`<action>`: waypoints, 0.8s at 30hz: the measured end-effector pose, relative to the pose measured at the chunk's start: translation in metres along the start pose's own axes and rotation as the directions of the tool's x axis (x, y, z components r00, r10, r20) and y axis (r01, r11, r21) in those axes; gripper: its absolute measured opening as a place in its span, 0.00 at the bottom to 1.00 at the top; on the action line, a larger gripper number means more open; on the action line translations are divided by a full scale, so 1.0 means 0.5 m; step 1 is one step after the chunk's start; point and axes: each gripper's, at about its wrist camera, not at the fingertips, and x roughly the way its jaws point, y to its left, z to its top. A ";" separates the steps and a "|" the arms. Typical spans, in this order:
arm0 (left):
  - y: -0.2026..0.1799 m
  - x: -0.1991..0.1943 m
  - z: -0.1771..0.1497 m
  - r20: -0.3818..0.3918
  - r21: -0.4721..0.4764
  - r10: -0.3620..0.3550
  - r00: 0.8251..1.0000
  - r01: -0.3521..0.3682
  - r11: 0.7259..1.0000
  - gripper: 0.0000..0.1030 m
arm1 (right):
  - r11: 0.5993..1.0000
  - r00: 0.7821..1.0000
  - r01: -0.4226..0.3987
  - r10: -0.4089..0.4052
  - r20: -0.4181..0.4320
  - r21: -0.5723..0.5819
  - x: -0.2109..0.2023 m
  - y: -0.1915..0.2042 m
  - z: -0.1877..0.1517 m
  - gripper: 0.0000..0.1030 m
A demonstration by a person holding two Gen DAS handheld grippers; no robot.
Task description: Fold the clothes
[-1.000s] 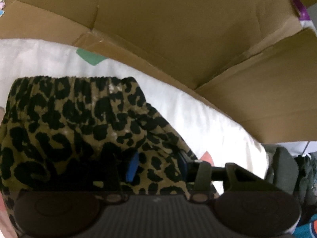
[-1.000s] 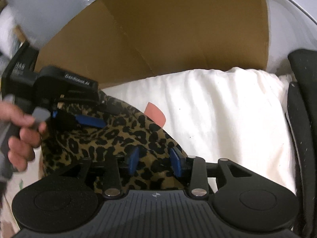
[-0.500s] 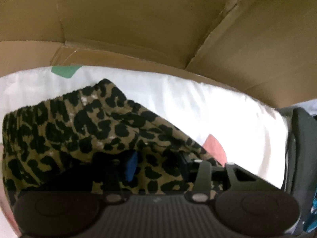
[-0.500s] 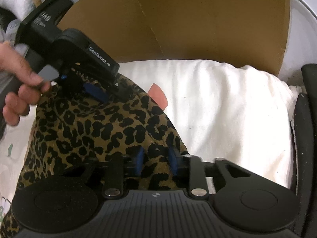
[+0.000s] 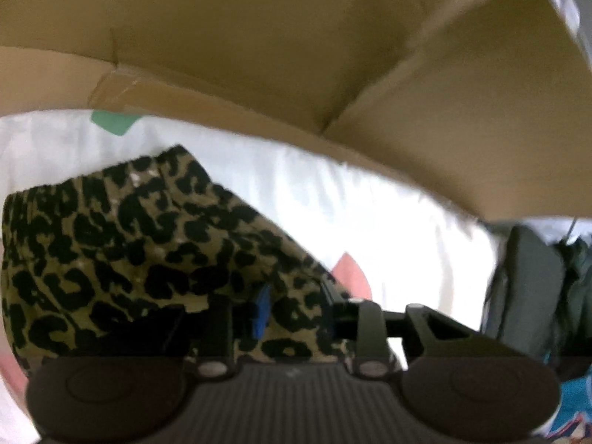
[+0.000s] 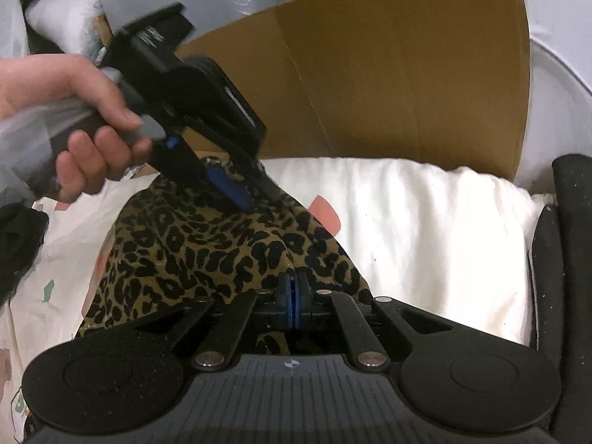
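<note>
On white bedding, leopard-print garment, right claw pinching it, left claw spread around it.

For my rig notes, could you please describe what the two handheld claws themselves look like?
Both are matt black plastic. The right claw has blue finger pads, silver pivot screws and a ribbed base between two round discs. The left claw has a blue pad, white lettering, and a grey trigger.

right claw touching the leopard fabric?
Touching. Right wrist view: the right claw has its blue pads pressed together on a pinched ridge of the leopard-print garment.
</note>
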 end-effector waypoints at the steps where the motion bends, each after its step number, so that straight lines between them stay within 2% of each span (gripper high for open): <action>1: -0.003 0.006 0.000 -0.013 0.003 0.011 1.000 -0.011 1.000 0.32 | 1.000 1.000 -0.002 0.002 0.005 -0.010 -0.004 0.004 0.000 0.00; 4: -0.007 0.024 0.000 -0.042 0.007 0.037 0.998 -0.037 0.999 0.34 | 0.999 1.000 -0.007 0.008 0.021 -0.040 -0.015 0.016 0.000 0.00; 9: 0.002 0.042 0.007 -0.045 -0.029 0.029 0.999 -0.030 0.999 0.36 | 0.998 0.999 -0.035 0.036 0.023 -0.061 -0.020 0.031 0.002 0.00; 12: 0.001 0.043 0.010 -0.041 -0.022 0.033 0.999 -0.034 0.999 0.28 | 0.997 0.999 -0.038 0.040 0.025 -0.063 -0.021 0.034 0.002 0.00; 13: 0.001 0.041 0.010 -0.036 -0.015 0.043 0.998 -0.044 0.999 0.13 | 0.997 0.999 -0.035 0.036 0.024 -0.064 -0.022 0.034 0.001 0.00; 14: 0.005 0.038 0.011 -0.034 -0.016 0.039 0.999 -0.039 0.999 0.06 | 0.997 0.999 -0.032 0.033 0.024 -0.065 -0.022 0.034 -0.001 0.00; 17: 0.013 0.024 0.012 -0.025 -0.013 0.009 1.000 -0.010 1.000 0.02 | 0.998 0.999 -0.026 0.027 0.023 -0.054 -0.027 0.029 -0.004 0.00; 24: -0.006 -0.025 0.016 0.046 0.000 -0.052 0.998 0.052 0.999 0.01 | 1.000 1.000 0.001 -0.001 0.020 0.000 -0.031 0.003 -0.014 0.00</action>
